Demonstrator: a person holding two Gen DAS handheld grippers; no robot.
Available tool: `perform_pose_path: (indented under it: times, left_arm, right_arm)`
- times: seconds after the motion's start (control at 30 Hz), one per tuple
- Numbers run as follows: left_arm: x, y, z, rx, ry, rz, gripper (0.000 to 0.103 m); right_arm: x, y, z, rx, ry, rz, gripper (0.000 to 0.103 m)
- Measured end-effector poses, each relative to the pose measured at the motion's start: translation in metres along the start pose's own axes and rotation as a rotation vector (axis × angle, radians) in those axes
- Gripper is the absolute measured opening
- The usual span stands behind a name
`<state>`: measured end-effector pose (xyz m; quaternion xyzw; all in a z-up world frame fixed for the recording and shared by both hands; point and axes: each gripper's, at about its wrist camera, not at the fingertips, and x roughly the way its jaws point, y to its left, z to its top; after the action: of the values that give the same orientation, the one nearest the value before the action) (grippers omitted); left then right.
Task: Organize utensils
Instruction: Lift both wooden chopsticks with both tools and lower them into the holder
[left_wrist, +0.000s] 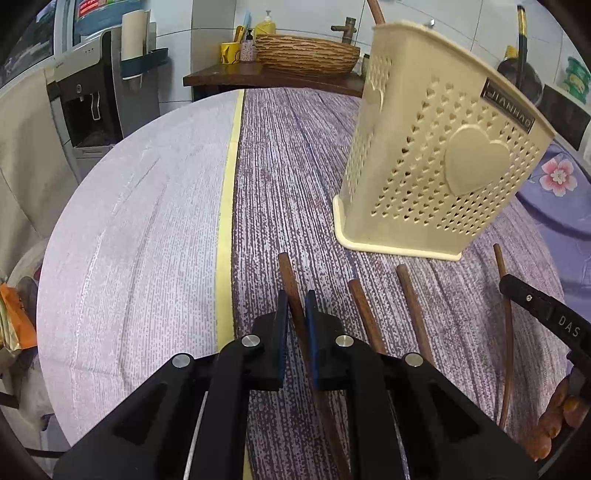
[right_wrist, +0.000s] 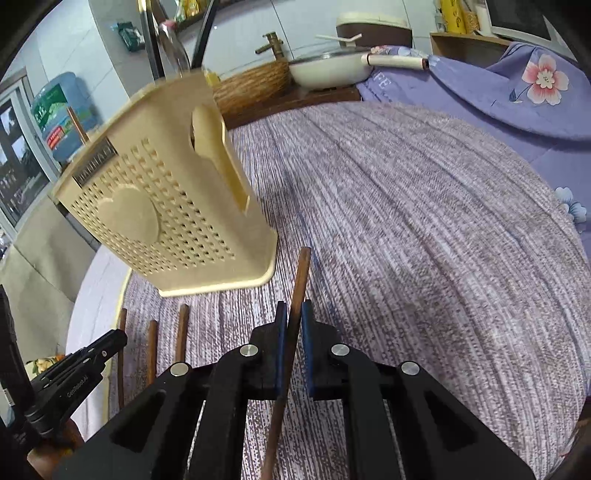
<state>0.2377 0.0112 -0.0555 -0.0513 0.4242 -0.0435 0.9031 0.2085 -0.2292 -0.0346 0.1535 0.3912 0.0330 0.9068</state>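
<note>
Each gripper was clamped on one chopstick: left gripper (left_wrist: 295, 306) on the leftmost chopstick (left_wrist: 287, 275), right gripper (right_wrist: 293, 317) on another (right_wrist: 301, 273). The perforated holder (left_wrist: 439, 166) stood just beyond. Judged best: lift clear, tip each stick upright, lower into holder's open top.

The cream perforated plastic utensil holder (left_wrist: 436, 162) looks smooth and matt; the dark brown wooden chopsticks (left_wrist: 364, 310) faintly glossy; the purple woven desk cloth (right_wrist: 424, 229) rough.

cloth (left_wrist: 129, 236) under tool | basket (left_wrist: 306, 53) far ahead | dispenser (left_wrist: 88, 107) ahead-left | pan (right_wrist: 325, 68) ahead on counter | floral sheet (right_wrist: 517, 96) ahead-right
</note>
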Motion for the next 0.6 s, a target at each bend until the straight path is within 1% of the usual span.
perform_pose_path:
  times: [0.2, 0.4, 0.6]
  left_arm:
    - [-0.032, -0.001, 0.011, 0.013, -0.078, -0.027, 0.009]
    - [-0.069, -0.002, 0.02, 0.035, -0.157, -0.055, 0.009]
    - [-0.104, -0.006, 0.024, 0.055, -0.22, -0.083, 0.008]
  right_arm:
    - [-0.035, 0.002, 0.017, -0.033, -0.111, 0.035, 0.007]
    - [-0.072, 0.01, 0.024, -0.072, -0.193, 0.091, 0.007]
    - [-0.106, 0.019, 0.03, -0.106, -0.251, 0.163, 0.007]
